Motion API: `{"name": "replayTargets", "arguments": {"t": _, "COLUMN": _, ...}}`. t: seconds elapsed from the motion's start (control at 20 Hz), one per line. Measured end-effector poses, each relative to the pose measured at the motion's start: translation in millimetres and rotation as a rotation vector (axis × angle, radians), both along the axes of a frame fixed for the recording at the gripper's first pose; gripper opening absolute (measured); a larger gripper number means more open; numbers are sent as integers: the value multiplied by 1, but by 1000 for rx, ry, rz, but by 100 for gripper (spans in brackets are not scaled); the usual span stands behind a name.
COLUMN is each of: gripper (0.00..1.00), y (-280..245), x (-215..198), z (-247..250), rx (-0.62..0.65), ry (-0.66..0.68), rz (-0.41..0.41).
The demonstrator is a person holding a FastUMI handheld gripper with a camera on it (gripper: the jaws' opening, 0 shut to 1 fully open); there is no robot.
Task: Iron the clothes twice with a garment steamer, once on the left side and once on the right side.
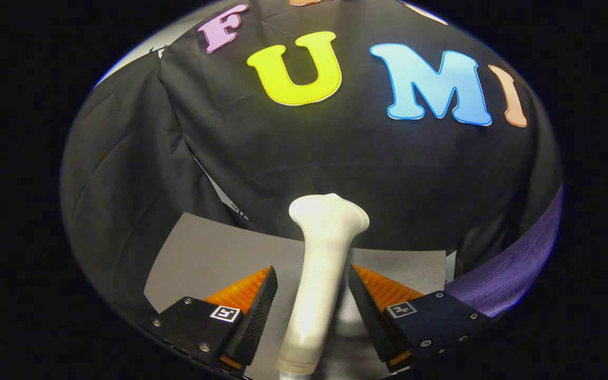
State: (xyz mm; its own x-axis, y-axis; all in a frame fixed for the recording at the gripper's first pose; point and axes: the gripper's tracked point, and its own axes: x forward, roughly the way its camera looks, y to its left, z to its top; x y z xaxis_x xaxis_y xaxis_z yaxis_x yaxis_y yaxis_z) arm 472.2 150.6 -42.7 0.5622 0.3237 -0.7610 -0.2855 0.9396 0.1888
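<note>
Steamer stands upright between the open tongs, neither finger quite touching its handle, though the fisheye makes the gaps hard to judge. It rests on the grey desk. A purple garment hangs just right; neither pass looks begun.

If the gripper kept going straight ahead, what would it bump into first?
Probably the white steamer. It stands between the open gripper's fingers, with a gap on each side, so its flared top sits right in the way. Behind it hangs the black cloth wall; depth is hard to judge.
</note>
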Motion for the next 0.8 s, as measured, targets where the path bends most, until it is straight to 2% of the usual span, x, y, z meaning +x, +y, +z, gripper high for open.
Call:
{"name": "replayTargets", "arguments": {"t": 0.15, "gripper": 75, "y": 6, "x": -6, "z": -18, "rx": 35, "ry": 63, "rz": -2}}
{"name": "replayTargets", "arguments": {"t": 0.3, "gripper": 49, "y": 3, "x": -9, "z": -12, "rx": 94, "ry": 80, "rz": -15}}
{"name": "replayTargets", "arguments": {"t": 0.55, "gripper": 41, "y": 7, "x": -38, "z": 10, "rx": 166, "ry": 23, "rz": 1}}
{"name": "replayTargets", "arguments": {"t": 0.8, "gripper": 39, "y": -8, "x": -90, "z": 37, "rx": 123, "ry": -100, "rz": 56}}
